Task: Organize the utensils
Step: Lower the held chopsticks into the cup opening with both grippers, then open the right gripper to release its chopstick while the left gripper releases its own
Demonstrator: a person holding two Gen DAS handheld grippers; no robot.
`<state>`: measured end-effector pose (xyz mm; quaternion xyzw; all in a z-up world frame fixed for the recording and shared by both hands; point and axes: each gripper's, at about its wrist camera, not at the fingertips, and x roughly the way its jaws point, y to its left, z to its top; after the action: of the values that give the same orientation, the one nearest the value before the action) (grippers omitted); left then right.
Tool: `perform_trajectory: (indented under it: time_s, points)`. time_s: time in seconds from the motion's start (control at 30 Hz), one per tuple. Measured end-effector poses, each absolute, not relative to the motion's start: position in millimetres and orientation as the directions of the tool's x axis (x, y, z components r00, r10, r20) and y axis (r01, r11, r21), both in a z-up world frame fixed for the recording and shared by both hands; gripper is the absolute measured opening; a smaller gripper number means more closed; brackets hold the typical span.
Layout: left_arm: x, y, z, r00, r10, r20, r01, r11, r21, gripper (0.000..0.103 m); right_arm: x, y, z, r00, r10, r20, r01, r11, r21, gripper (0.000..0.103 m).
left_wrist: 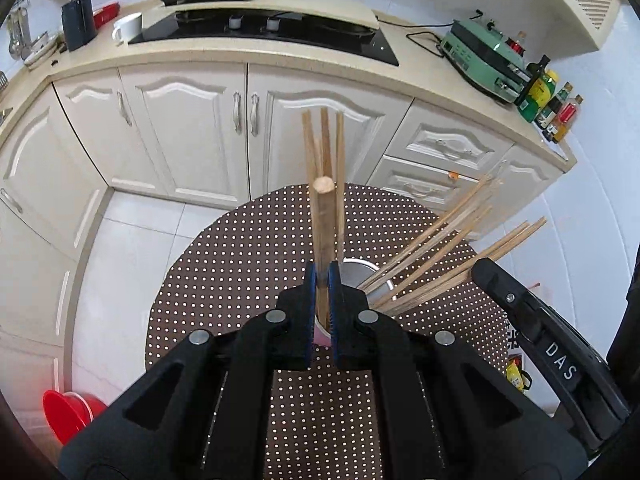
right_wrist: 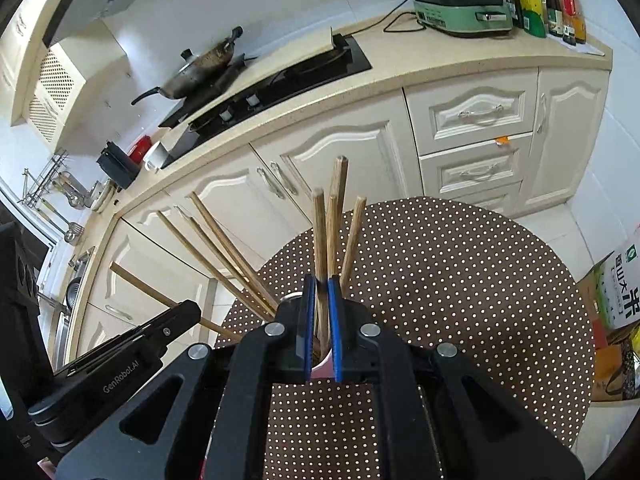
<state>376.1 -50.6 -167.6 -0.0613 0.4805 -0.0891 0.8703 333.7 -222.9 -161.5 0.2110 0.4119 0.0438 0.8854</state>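
Observation:
My left gripper [left_wrist: 322,270] is shut on a bundle of wooden chopsticks [left_wrist: 325,208] that stands nearly upright, its lower ends reaching into a pink cup [left_wrist: 321,333] under the fingers. Just beyond to the right is a metal cup [left_wrist: 358,273], with several more chopsticks [left_wrist: 440,252] fanning out to the right. My right gripper [right_wrist: 320,280] is shut on another upright bundle of chopsticks [right_wrist: 332,232], above a pink cup [right_wrist: 325,364]. Its body [left_wrist: 532,332] shows at the right of the left wrist view. The left gripper's body [right_wrist: 132,352] shows at lower left.
Everything stands on a round brown table with white dots [right_wrist: 440,280]. Behind it runs a cream counter [left_wrist: 248,46] with a black hob, a wok [right_wrist: 200,68], a white mug [left_wrist: 130,26], a green appliance [right_wrist: 460,4] and bottles. A red basin [left_wrist: 66,408] sits on the floor.

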Motion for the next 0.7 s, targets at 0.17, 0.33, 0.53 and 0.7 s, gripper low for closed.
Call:
perform_trajectory:
  time_s: [0.17, 0.33, 0.53, 0.7]
  points:
    - [386.6, -50.6, -179.5, 0.501, -0.227, -0.835, 0.102, 0.974, -0.204, 0.006, 343.7, -223.3, -174.6, 0.631, 0.252, -0.734, 0.12, 0.903, 0.412, 0.006]
    - [394.8, -48.9, -186.6, 0.5, -0.243, -0.831, 0.105, 0.97, -0.221, 0.006, 350.4, -221.4, -184.6, 0.61, 0.255, -0.75, 0.132, 0.901, 0.414, 0.006]
    - [404.3, -45.7, -195.8, 0.496, -0.275, -0.824, 0.113, 0.961, -0.253, 0.006, 357.0, -215.7, -196.0, 0.58, 0.267, -0.77, 0.135, 0.9, 0.414, 0.007]
    - [404.6, -45.9, -200.6, 0.507, -0.297, -0.809, 0.142, 0.955, -0.262, 0.007, 359.1, -213.1, -203.2, 0.557, 0.292, -0.778, 0.139, 0.89, 0.433, 0.009]
